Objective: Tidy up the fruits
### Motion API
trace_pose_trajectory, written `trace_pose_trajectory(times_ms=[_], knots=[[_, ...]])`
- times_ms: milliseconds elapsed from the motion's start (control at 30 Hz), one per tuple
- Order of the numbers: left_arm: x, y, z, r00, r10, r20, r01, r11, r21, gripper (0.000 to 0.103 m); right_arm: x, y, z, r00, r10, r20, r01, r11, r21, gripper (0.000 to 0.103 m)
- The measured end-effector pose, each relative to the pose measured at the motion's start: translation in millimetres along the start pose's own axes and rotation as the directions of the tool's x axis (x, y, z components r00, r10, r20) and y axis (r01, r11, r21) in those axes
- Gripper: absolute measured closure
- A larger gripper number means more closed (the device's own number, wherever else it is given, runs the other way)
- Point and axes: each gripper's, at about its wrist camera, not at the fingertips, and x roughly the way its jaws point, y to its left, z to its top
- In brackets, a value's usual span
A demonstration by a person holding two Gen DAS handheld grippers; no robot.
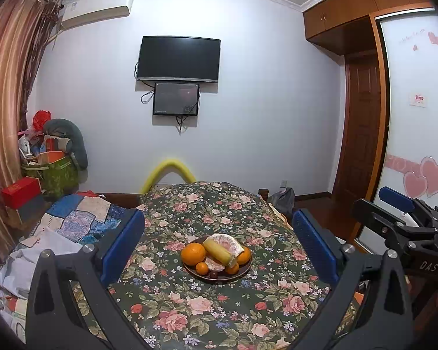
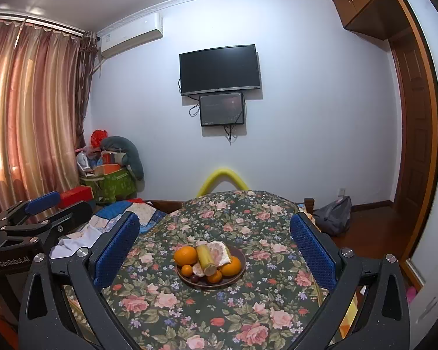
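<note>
We judge the task finished or unstarted: all fruits [image 1: 216, 255] lie heaped on the plate [image 1: 242, 271] at the tabletop [image 1: 219, 315] centre, while our left tool [image 1: 217, 240] and right tool [image 2: 214, 243] hover short of the plate, spread, empty.

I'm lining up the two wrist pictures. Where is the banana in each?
Left wrist view: the banana lies across the fruit on the plate, centre, between the open left gripper fingers.
Right wrist view: the banana sits centre, slightly left, inside the open right gripper.
Shared landmark: the wall television.
</note>
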Motion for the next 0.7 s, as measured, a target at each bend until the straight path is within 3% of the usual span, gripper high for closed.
trace_pose_trajectory(times_ms=[700], knots=[[0.6,-2.8,0.6,1.000,-0.022,-0.006,0.022,1.000,-0.001,0.000,-0.1,0.9,1.5,1.000,-0.009,-0.004,0.009,1.000,-0.006,0.000]])
